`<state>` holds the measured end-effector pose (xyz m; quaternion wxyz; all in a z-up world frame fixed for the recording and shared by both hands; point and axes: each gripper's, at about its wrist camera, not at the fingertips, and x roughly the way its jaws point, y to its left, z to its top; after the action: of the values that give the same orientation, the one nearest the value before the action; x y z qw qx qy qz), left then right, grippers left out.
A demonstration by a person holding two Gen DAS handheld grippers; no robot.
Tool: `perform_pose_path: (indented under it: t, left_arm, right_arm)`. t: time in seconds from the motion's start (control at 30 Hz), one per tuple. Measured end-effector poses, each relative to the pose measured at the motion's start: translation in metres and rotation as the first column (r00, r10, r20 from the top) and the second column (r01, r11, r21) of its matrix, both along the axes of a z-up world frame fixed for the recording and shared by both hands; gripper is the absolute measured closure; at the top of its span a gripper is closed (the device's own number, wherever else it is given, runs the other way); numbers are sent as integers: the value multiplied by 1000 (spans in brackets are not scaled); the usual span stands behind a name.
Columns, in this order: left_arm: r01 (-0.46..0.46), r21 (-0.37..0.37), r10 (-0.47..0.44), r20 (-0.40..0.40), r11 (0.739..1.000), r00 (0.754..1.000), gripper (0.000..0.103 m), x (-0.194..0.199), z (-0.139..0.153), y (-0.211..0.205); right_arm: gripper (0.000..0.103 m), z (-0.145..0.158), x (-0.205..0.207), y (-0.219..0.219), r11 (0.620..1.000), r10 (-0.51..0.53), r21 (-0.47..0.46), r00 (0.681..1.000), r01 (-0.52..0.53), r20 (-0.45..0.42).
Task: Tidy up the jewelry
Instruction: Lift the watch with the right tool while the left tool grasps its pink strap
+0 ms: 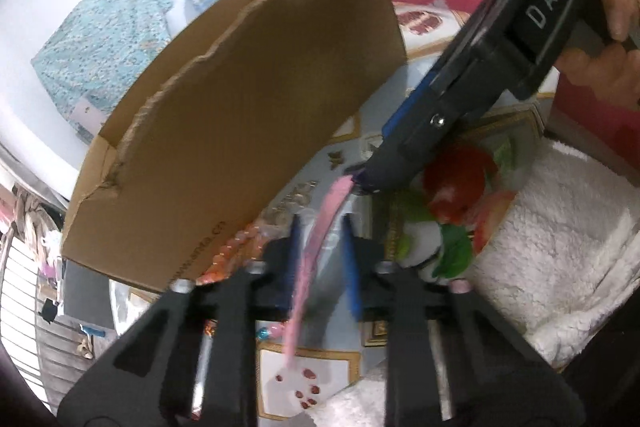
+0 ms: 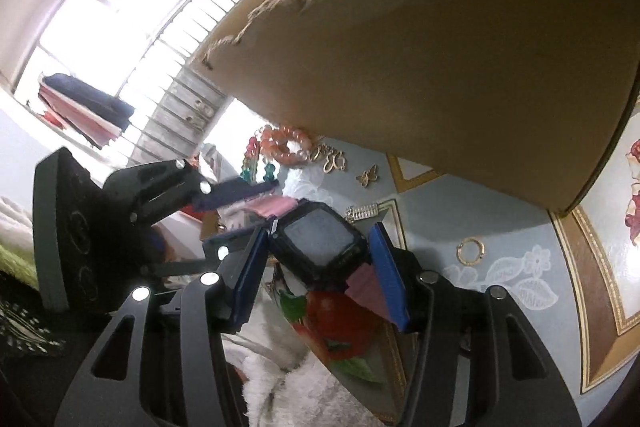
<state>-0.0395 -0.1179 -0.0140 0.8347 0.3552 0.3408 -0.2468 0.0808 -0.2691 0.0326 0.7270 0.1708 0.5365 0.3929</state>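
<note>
My right gripper (image 2: 320, 247) is shut on a black digital watch (image 2: 320, 239) with a pink strap (image 2: 366, 285), held above the table. In the left wrist view the right gripper (image 1: 360, 175) comes in from the upper right, and the pink strap (image 1: 316, 251) hangs down from it between my left gripper's blue fingers. My left gripper (image 1: 322, 251) stands open around that strap, apart from it. It also shows in the right wrist view (image 2: 236, 211), at the strap's far end. A cardboard box (image 1: 240, 115) stands just behind.
Loose jewelry lies on the patterned tablecloth (image 2: 500, 227): an orange bead bracelet (image 2: 286, 145), coloured beads (image 2: 256, 163), gold pendants (image 2: 330, 159), a butterfly charm (image 2: 368, 175), a gold ring (image 2: 471, 251). A white towel (image 1: 560, 247) lies at the right.
</note>
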Motion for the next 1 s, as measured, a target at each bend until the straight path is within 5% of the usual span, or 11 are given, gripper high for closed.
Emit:
perform_pose_path:
  t: [0.2,0.43,0.77,1.0]
  left_arm:
    - [65,45,-64,-14,997,998,99,-21,-7,7]
    - [141,129,-153,86,982,985,100,-46,-17,12]
    - [185,157,-207,136,970,969,101,-67,-21,1]
    - [185,141,-204,139,973,969,101,-73,-22,1]
  right_arm:
    - [52,15,-12,-1,997,27,-76,998,-22,62]
    - [53,29,3,0,978,30,-206,990,-2,134]
    - [77,15,13,44,857,316,-466,939,-220,138]
    - [79,17,15,48,808,324,-566,927,-166,190]
